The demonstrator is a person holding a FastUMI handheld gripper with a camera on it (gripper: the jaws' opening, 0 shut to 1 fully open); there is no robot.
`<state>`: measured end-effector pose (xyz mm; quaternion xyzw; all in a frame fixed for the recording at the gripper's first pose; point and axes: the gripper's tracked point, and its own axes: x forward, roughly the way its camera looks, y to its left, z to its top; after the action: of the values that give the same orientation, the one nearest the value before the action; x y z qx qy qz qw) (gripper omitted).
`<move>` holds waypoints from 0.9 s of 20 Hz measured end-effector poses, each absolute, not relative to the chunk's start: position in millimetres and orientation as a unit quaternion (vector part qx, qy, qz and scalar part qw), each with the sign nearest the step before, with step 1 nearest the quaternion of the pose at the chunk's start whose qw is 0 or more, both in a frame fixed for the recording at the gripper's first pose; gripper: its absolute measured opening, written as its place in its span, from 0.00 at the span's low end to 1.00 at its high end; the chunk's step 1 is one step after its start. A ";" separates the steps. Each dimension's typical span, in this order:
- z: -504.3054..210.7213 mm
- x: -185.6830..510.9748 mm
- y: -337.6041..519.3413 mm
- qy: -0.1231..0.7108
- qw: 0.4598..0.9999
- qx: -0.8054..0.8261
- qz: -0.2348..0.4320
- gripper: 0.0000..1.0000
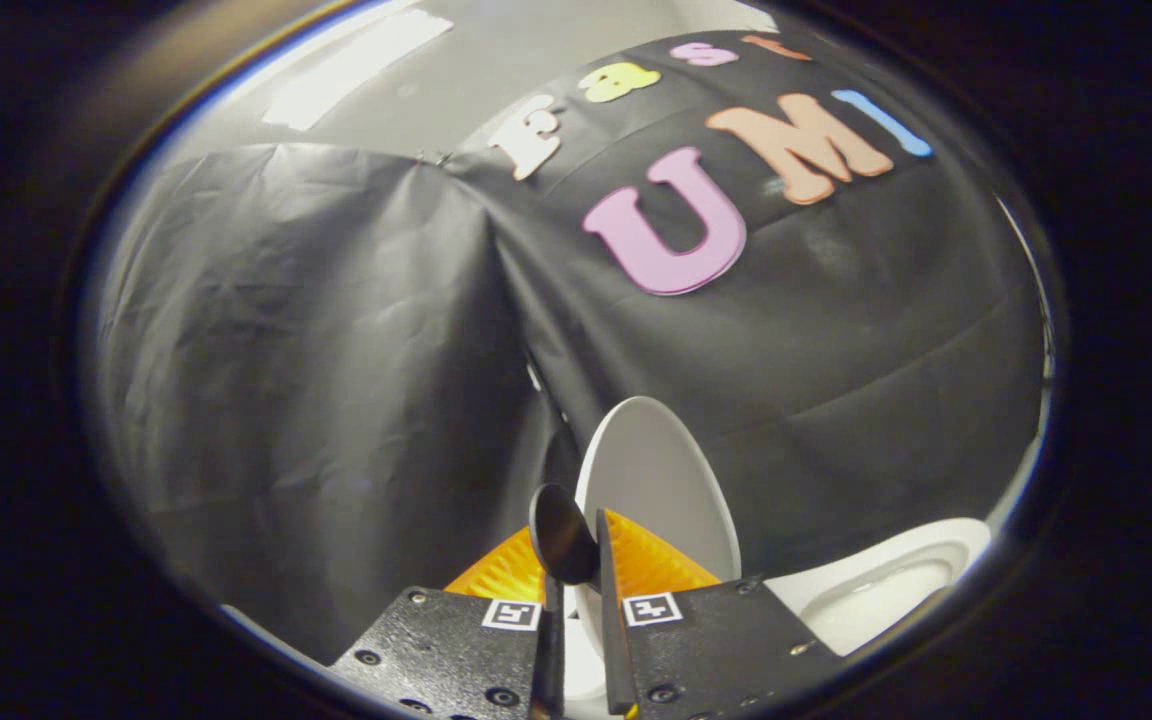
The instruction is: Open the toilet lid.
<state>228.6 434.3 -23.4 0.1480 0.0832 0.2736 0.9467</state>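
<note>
My tongs (576,570) sit nearly closed, fingers (636,565) pinched on the near edge of the lid (661,480), I think, though a dark round knob (561,535) sits in the gap and hides the contact. The lid stands up on edge, rising toward 12 o'clock from my fingers, against the black cloth wall (316,350). The bowl (886,590) lies open at about 3 o'clock. The risk: a thin edge grip may slip, so the lid drops back and slams on the bowl. Pushing too far could jam it into the cloth and strain the hinge.
</note>
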 end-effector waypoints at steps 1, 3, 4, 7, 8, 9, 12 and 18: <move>-26.5 227.2 440.1 0.087 0.947 0.134 0.280 0.17; -29.5 231.6 449.9 0.096 0.945 0.116 0.292 0.17; -29.9 232.9 453.6 0.098 0.945 0.106 0.295 0.17; -32.5 231.4 469.2 0.103 0.949 0.059 0.293 0.17; -32.8 230.9 473.1 0.104 0.950 0.047 0.290 0.23; -34.1 231.9 475.1 0.105 0.951 0.039 0.287 0.29; -34.6 228.6 482.8 0.113 0.946 0.049 0.300 0.47; 21.7 200.2 483.8 0.046 0.934 0.110 0.337 0.58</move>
<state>200.2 483.8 21.7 0.1101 0.0456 0.3370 0.9339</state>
